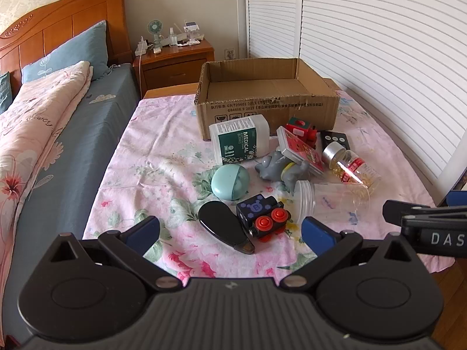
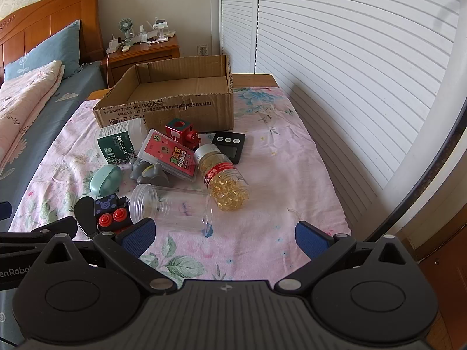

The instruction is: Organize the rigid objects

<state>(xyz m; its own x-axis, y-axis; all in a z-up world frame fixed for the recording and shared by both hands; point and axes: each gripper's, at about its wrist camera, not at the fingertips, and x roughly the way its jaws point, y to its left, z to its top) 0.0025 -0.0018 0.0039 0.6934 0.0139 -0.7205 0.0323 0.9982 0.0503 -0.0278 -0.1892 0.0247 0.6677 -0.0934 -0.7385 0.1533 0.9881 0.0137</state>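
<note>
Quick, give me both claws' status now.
Left claw: open, holding nothing, above the black toy train.
Right claw: open, holding nothing, near the clear jar.

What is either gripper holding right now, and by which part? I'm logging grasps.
Nothing is held. The left gripper and the right gripper are both open, with only the sheet and toys ahead.

Torn matt brown cardboard box (image 1: 267, 110); smooth see-through plastic jar (image 2: 170, 205); glossy black plastic oval case (image 1: 223, 226); soft pink floral cloth sheet (image 2: 277, 175).
</note>
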